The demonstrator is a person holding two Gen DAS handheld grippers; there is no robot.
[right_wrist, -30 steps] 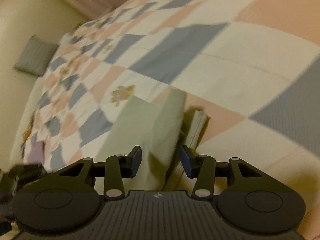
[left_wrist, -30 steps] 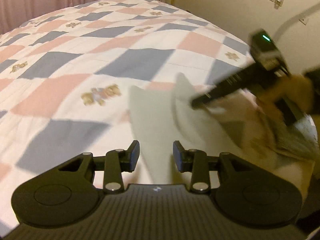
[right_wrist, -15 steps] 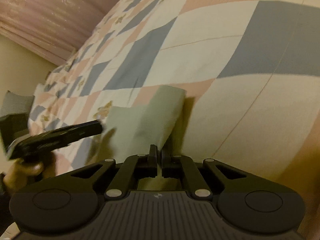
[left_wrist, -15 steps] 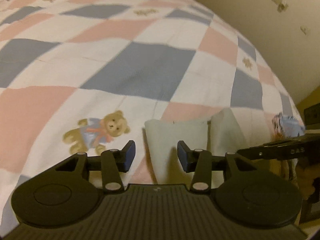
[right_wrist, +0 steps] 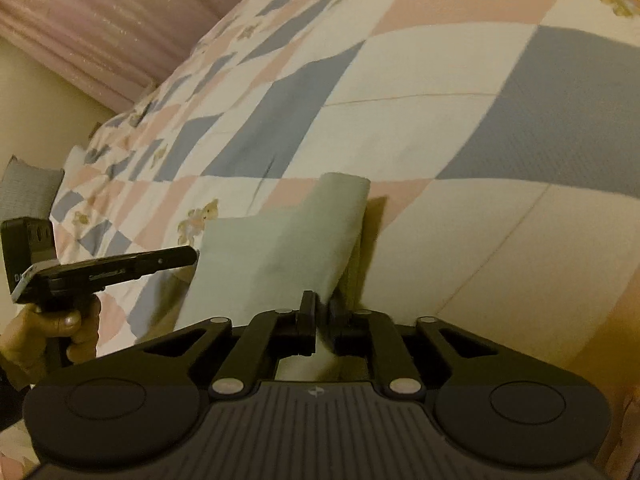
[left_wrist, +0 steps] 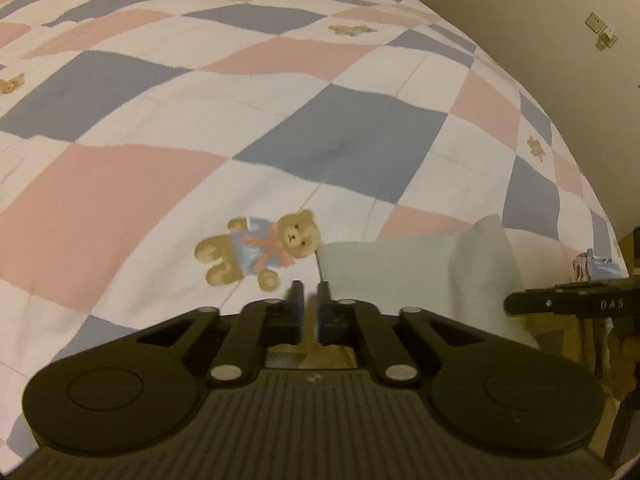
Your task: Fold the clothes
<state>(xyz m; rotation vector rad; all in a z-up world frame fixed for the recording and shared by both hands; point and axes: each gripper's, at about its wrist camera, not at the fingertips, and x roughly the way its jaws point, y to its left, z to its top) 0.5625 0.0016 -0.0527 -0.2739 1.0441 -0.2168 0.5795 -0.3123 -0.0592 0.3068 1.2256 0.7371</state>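
Observation:
A pale green garment (left_wrist: pixel 420 276) hangs at the near edge of the bed; it also shows in the right wrist view (right_wrist: pixel 288 256). My left gripper (left_wrist: pixel 310 294) is shut, with the garment's left edge at its fingertips; I cannot see cloth between the pads. My right gripper (right_wrist: pixel 322 304) is shut on the garment's near edge and holds it up. The right gripper's body (left_wrist: pixel 576 304) shows at the right in the left wrist view. The left gripper's body (right_wrist: pixel 100 268) and the hand holding it show at the left in the right wrist view.
A checked quilt (left_wrist: pixel 320 128) in pink, blue and white with teddy bear prints (left_wrist: pixel 260 248) covers the bed. A beige wall (left_wrist: pixel 540 20) runs along the right. Pink curtains (right_wrist: pixel 100 20) hang beyond the bed. A grey cushion (right_wrist: pixel 28 188) lies at the far left.
My left gripper has closed from open at the garment's left edge. My right gripper closed on the garment earlier and still holds it. The garment is raised off the quilt.

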